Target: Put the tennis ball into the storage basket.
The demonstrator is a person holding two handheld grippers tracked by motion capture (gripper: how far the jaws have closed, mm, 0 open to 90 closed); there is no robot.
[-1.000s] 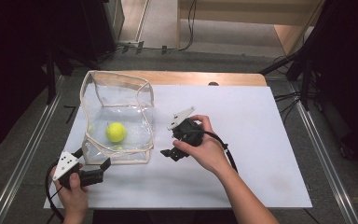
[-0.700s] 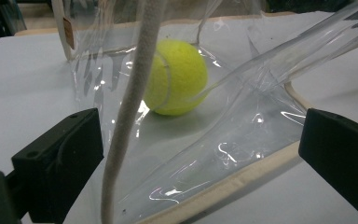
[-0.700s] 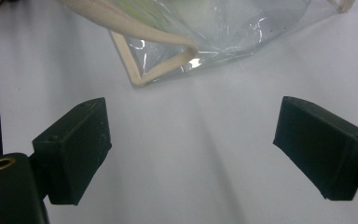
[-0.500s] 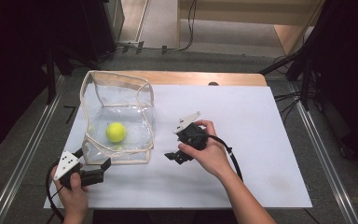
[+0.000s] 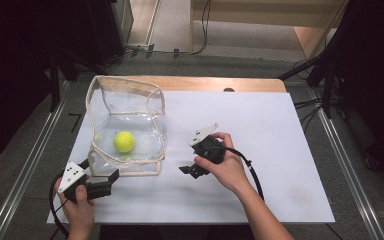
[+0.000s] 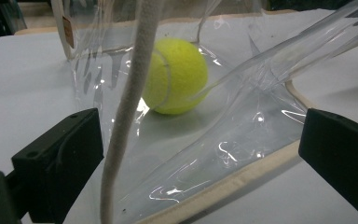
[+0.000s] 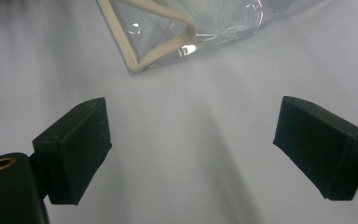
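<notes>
A yellow tennis ball sits on the floor of a clear plastic bag with cream piping, at about ten o'clock on the white table, while a person works a hand-held gripper in each hand. The left hand-held gripper, at seven o'clock by the bag's near corner, has its jaws spread on either side of the bag's piped edge; in the left gripper view the cream trim runs up between them without either pad pressing on it, and the ball lies beyond, behind the clear wall. The right hand-held gripper, near the table's centre and apart from the bag, points toward the bag's right corner with jaws wide and nothing between them, only bare table beneath.

The step in hand looks like steadying the bag. To do it well, the left jaws should close squarely on the stiff piping rather than the slippery film, which would likely crumple or slide free. The right should come in low along the table and take the opposite rim, so the mouth stays open and the ball does not roll.
</notes>
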